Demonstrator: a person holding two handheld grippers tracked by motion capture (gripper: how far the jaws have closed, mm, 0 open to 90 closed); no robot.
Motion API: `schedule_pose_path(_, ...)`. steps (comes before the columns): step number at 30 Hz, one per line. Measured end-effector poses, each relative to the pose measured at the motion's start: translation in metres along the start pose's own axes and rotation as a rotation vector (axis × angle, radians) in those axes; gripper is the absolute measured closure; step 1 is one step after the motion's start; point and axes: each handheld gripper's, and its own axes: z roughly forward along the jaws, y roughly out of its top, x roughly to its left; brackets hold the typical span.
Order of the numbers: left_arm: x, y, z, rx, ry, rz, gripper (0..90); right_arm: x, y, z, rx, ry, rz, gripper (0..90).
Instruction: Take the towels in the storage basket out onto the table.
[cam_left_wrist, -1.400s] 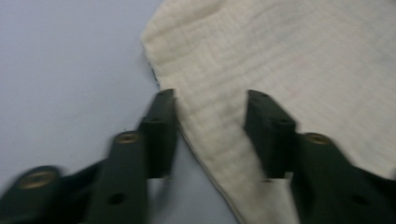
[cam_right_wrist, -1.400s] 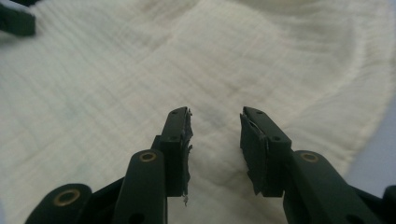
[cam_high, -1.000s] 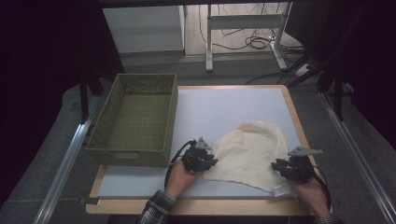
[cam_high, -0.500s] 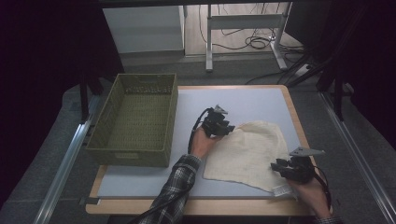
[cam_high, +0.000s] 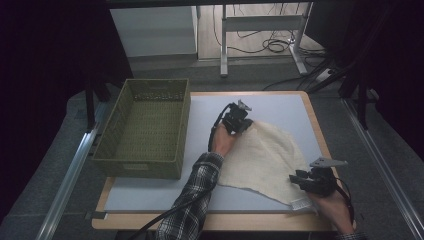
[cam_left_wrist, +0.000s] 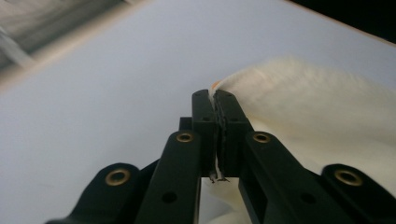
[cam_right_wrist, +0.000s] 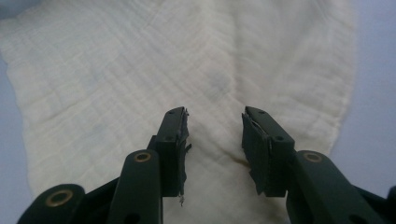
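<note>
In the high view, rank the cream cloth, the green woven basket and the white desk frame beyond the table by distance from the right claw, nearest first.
1. Cream cloth: directly under the right claw, at its near corner.
2. Green woven basket: across the table, left side.
3. White desk frame: on the floor beyond the table's far edge.

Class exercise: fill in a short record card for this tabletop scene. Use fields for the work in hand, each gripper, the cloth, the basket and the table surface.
Work in hand: spreading or folding a cream cloth
Left gripper: shut on the cloth's far corner, jaws just closed
Right gripper: open, jaws apart above the cloth's near corner, just opening
Cloth: lying mostly flat on the mat
Basket: green, woven, nothing inside, left of the cloth
Mat: pale, on a wood-edged table
</note>
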Motion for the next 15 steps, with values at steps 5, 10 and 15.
schedule_pose_path(5,0.011,-0.006,-0.01,0.035,0.095,0.006,63.9,-0.001,0.001,0.002,-0.004,0.008,0.008,58.8)
schedule_pose_path(10,0.018,-0.034,-0.01,0.06,0.068,-0.035,57.3,-0.002,0.006,-0.001,0.001,-0.023,0.002,58.7)
schedule_pose_path(15,0.021,-0.056,0.003,0.08,0.041,-0.094,51.2,-0.012,0.024,-0.011,-0.068,-0.066,0.014,59.3)
